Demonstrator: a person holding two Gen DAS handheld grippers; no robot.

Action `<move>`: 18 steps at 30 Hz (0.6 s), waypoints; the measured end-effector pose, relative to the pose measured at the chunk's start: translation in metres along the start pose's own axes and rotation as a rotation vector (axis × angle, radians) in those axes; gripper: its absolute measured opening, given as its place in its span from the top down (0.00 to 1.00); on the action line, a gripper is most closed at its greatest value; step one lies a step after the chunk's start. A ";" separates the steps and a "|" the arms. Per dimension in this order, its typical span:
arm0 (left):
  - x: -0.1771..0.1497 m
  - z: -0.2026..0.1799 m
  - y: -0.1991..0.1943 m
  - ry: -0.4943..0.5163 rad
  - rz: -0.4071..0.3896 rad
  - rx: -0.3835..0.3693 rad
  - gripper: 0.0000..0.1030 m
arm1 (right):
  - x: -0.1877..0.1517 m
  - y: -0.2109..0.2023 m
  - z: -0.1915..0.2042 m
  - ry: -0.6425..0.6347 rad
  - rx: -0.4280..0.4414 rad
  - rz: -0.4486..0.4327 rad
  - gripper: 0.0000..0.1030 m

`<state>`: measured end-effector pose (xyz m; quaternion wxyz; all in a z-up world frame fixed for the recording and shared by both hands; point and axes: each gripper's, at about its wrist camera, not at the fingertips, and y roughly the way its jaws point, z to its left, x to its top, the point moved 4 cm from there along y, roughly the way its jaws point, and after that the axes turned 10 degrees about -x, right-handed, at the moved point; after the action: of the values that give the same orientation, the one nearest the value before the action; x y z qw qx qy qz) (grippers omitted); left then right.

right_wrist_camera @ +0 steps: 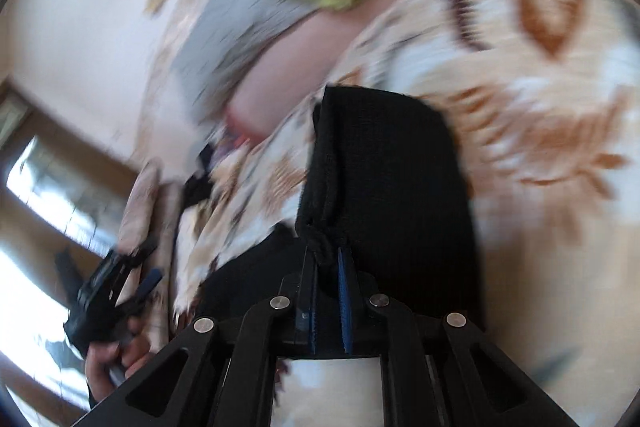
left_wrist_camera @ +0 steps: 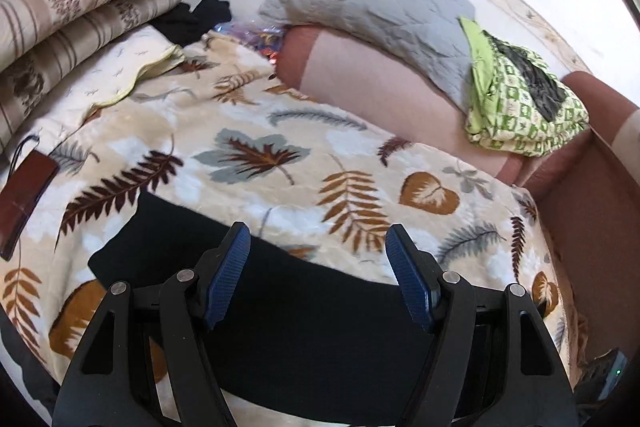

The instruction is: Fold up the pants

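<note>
Two grippers: we work with one in each hand, over black pants (left_wrist_camera: 304,311) lying on a leaf-print blanket (left_wrist_camera: 280,131) on the bed.
Step in hand: we judge this a fold carry, with the right gripper (right_wrist_camera: 328,259) lifting a bunched edge of the cloth.
Doing it well: we should carry the pinched edge across low and level, lay it square on the far edge, and let go only once the layers line up; the left gripper (left_wrist_camera: 318,267) could press the flat part so it does not drag.
Right fingers: together, clamped on a gathered bit of the pants, which hang beyond them in a dark panel.
Left fingers (left_wrist_camera: 228,275): wide apart, holding nothing, poised above the flat cloth; whether they touch it we cannot tell.
Sharpness: the right wrist view is blurred.
</note>
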<state>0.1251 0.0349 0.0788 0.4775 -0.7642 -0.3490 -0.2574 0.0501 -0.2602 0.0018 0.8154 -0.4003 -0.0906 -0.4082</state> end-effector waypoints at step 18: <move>-0.014 0.000 0.026 -0.073 0.094 -0.054 0.31 | -0.060 0.102 0.074 -0.245 0.050 0.224 0.90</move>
<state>0.1366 0.0230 0.0548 0.4552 -0.8012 -0.3228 -0.2162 0.0995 -0.1362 -0.0365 0.8484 -0.4341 -0.1544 -0.2606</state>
